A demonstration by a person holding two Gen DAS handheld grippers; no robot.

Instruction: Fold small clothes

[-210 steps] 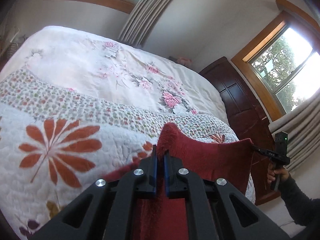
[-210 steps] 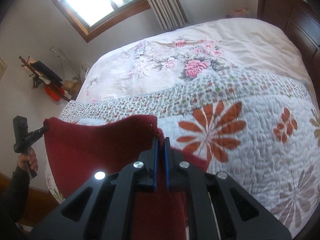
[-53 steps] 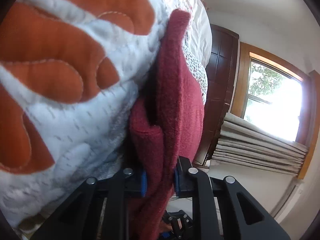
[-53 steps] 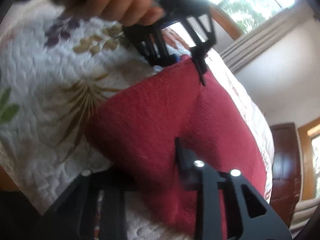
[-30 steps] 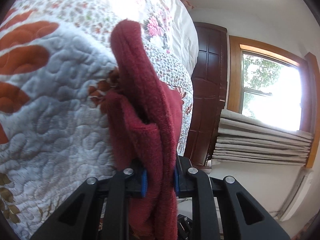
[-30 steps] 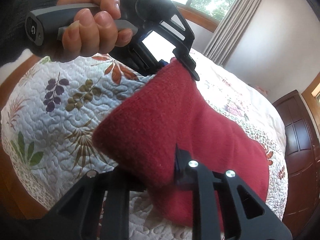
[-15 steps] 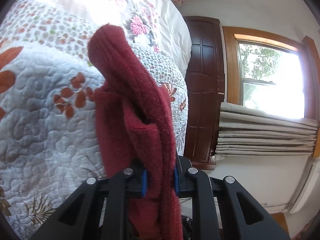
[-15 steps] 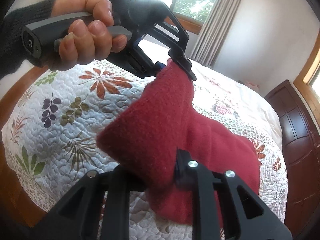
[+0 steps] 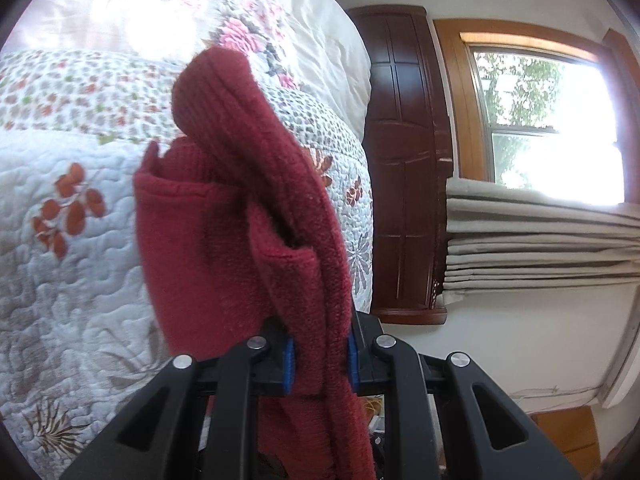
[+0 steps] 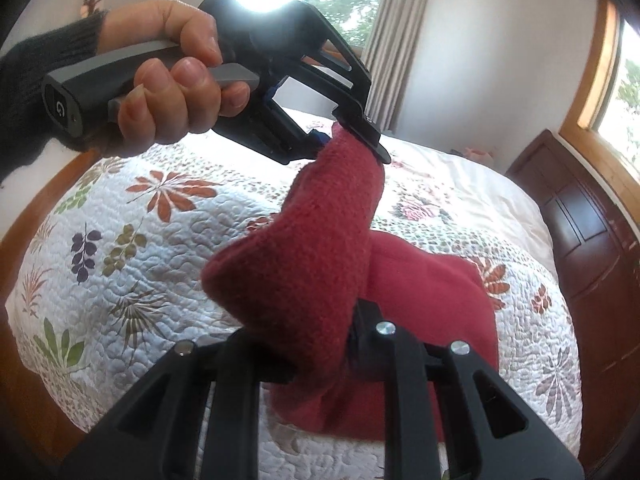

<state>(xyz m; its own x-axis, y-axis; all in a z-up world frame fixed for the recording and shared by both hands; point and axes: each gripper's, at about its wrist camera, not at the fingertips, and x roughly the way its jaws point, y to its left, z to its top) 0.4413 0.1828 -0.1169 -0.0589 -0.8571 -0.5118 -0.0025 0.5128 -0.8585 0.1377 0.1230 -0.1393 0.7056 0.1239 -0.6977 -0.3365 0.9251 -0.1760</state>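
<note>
we hold the red garment (image 10: 304,272) mid-frame above the bed (image 10: 160,240); left gripper (image 10: 352,136) and right gripper (image 10: 320,356) both clamped on it. risk: thick bunched layers slipping free, fold landing crooked.

I see dark red fleece garment (image 10: 304,272). Quilt (image 10: 168,240) white, with orange flowers, purple and green leaves. Cream bedspread (image 9: 132,8) with pink roses. My tools black, blue pads (image 9: 289,364). Dark brown wardrobe (image 9: 404,160), beige curtain (image 9: 540,240).
</note>
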